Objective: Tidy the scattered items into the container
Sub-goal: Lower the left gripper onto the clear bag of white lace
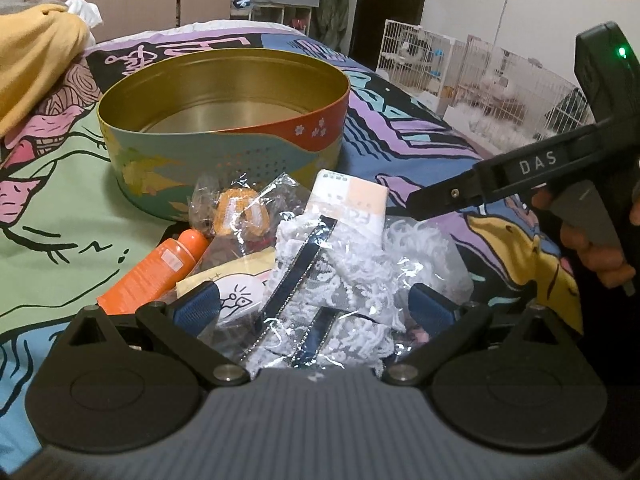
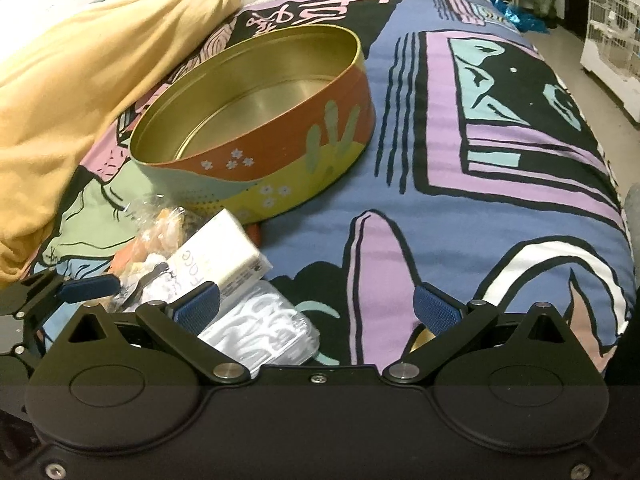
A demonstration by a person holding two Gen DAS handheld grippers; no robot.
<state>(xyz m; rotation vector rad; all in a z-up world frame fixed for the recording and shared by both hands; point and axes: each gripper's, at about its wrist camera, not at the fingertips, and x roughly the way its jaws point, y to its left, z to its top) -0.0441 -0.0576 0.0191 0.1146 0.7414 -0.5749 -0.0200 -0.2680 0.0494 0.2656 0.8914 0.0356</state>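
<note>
Nearest the left wrist camera, the left gripper (image 1: pixel 316 310) has its jaws spread wide, one blue pad on each side of a clear plastic bag (image 1: pixel 344 280) holding white fluffy fabric with dark ribbon straps. The pads flank the bag without pressing it. Just beyond the bag, in the same heap, lie an orange bottle (image 1: pixel 158 268) on its side, a cream card with a cartoon drawing (image 1: pixel 236 284), a small clear packet with something orange inside (image 1: pixel 236 210), and a white and peach pack of tissues (image 1: pixel 352 200).

To the right of the heap, the right gripper (image 1: pixel 428 200) comes in from the side, a hand (image 1: pixel 592 248) around its handle. In the right wrist view its jaws (image 2: pixel 316 312) are also apart and hold nothing — the left pad sits over a white plastic-wrapped bundle (image 2: pixel 264 332) beside the tissue pack (image 2: pixel 224 248), the right pad over bare bedspread (image 2: pixel 460 208).

Past the heap stands the container, a round tin (image 1: pixel 224 152) with a gold inside and painted outer wall. It is open and nothing is in it; the nearest items lie just beside its wall. Everything rests on the colourful printed bedspread. A yellow blanket (image 1: pixel 36 60) is bunched at the far left, and white wire cages (image 1: pixel 472 76) stand on the floor at the far right.
</note>
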